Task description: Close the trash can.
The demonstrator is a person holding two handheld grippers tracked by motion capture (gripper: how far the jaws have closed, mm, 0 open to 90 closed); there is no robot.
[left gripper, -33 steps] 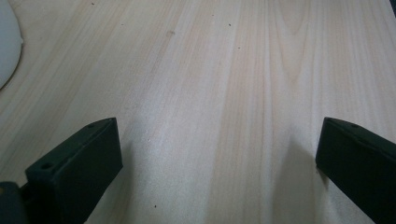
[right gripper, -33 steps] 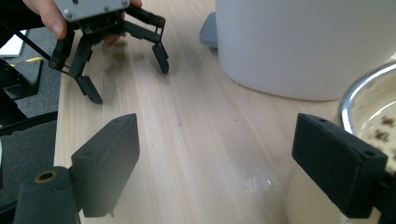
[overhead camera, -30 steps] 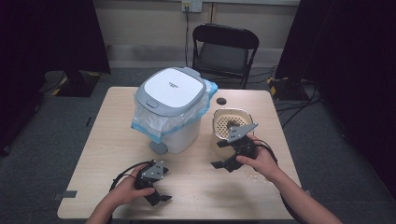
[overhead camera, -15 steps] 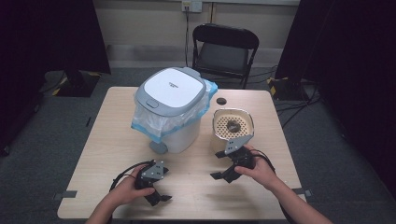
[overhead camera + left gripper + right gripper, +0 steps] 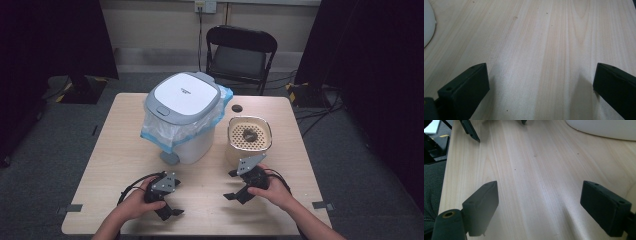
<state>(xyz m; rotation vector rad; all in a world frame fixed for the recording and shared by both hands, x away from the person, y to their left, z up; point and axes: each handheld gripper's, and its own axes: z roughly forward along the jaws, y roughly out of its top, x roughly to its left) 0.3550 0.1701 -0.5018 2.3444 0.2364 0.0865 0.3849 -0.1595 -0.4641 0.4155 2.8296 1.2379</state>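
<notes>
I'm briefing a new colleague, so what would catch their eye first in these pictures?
First, the big white bin with a grey lid and blue liner bag at the middle of the light wooden table. To its right stands a cream perforated basket. Nearer the front edge, the left tool and right tool rest open, holding nothing.

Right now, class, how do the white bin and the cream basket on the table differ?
The white bin is larger, shut under a grey-rimmed lid and lined with a blue-edged bag; the cream basket is smaller, open-topped, with a perforated floor. Both stand upright on the table.
</notes>
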